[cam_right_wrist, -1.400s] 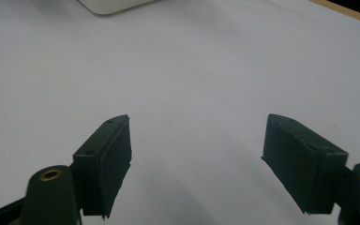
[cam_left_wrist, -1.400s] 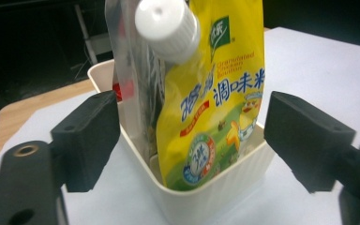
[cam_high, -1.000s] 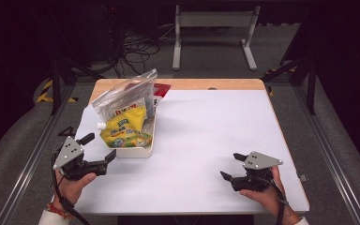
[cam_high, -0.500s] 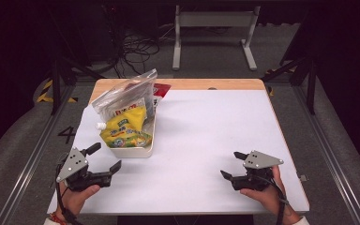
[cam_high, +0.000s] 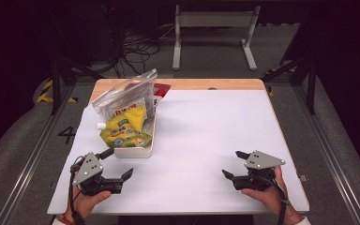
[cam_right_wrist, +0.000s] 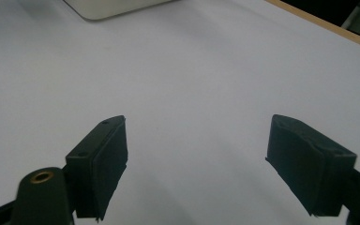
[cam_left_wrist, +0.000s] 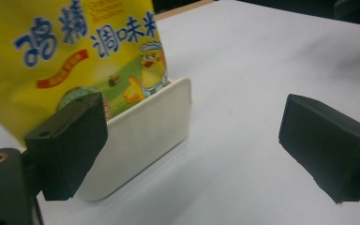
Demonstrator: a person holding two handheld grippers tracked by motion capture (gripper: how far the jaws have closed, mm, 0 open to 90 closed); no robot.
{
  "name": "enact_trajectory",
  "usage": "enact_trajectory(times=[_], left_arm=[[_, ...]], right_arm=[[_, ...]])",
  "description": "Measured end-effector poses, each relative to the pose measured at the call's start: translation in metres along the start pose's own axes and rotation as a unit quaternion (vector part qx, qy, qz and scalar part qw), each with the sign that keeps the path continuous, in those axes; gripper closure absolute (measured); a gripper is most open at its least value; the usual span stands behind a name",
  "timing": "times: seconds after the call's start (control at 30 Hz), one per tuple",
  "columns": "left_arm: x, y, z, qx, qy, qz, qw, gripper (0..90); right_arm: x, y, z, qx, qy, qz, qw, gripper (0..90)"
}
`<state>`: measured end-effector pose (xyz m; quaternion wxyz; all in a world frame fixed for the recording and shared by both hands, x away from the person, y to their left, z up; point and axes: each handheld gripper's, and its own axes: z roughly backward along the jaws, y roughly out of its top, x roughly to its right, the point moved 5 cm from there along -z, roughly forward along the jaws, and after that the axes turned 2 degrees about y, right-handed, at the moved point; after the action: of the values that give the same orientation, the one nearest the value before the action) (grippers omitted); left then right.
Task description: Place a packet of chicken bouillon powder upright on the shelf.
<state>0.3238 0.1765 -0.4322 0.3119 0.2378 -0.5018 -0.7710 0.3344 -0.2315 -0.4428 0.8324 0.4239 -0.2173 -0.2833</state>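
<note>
On my screen the shallow cream-white rectangular tray (cam_high: 133, 151) sits on the left half of the white-covered worktop (cam_high: 201, 140), towards the middle of its depth, and a glossy yellow pouch with blue printed characters and a cartoon chick (cam_high: 124, 131) leans in it, its small white cap poking out to the left. Behind that pouch a clear plastic zip bag (cam_high: 122, 93) stands tilted, with printed packets inside, and a red packet (cam_high: 161, 89) peeks out just to its right at the tray's far end. My left claw (cam_high: 118, 164) hovers just near of the tray's near wall, held in the hand at the near left corner, its jaws spread wide with nothing between them; in the left gripper view the tray's rounded near corner (cam_left_wrist: 159, 122) and the yellow pouch (cam_left_wrist: 75, 51) stand just beyond the left jaw, apart from it. My right claw (cam_high: 233, 164) is well apart, over the bare near right part of the worktop, also spread wide and empty. In the right gripper view I see plain white surface between its jaws, the tray's edge (cam_right_wrist: 117, 7) at the far left, and the worktop's wooden rim (cam_right_wrist: 328, 26) at the far right.
</note>
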Motion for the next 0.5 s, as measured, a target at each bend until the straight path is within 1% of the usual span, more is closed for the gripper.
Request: enact_trajectory(times=[0.07,0.23,0.27,0.33,0.37,0.4,0.47,0.5], left_arm=[[0.003,0.000,-0.003,-0.005,-0.006,-0.002,1.0000,9.2],[0.010,0.000,-0.010,-0.010,-0.020,-0.007,0.9997,9.1],[0.012,-0.001,-0.012,-0.014,-0.022,-0.010,0.9996,9.1],[0.013,0.000,-0.013,-0.014,-0.024,-0.013,0.9995,9.1],[0.015,0.000,-0.016,-0.016,-0.032,-0.017,0.9992,9.0],[0.017,0.000,-0.018,-0.018,-0.036,-0.019,0.9990,8.9],[0.018,-0.001,-0.019,-0.019,-0.037,-0.020,0.9989,8.9],[0.019,-0.001,-0.021,-0.025,-0.040,-0.025,0.9986,8.9]], right_arm=[[-0.001,0.000,0.001,-0.001,-0.003,0.003,1.0000,20.6],[0.000,0.000,0.004,-0.002,-0.008,0.008,0.9999,20.6],[0.000,0.000,0.004,-0.002,-0.008,0.007,0.9999,20.6],[0.000,-0.001,0.005,-0.003,-0.011,0.007,0.9999,20.4],[0.000,-0.002,0.006,-0.004,-0.014,0.009,0.9999,20.3],[0.000,-0.002,0.007,-0.005,-0.015,0.010,0.9998,20.2],[0.000,-0.004,0.008,-0.008,-0.018,0.011,0.9997,20.0],[0.000,-0.004,0.008,-0.008,-0.021,0.014,0.9996,19.9]])
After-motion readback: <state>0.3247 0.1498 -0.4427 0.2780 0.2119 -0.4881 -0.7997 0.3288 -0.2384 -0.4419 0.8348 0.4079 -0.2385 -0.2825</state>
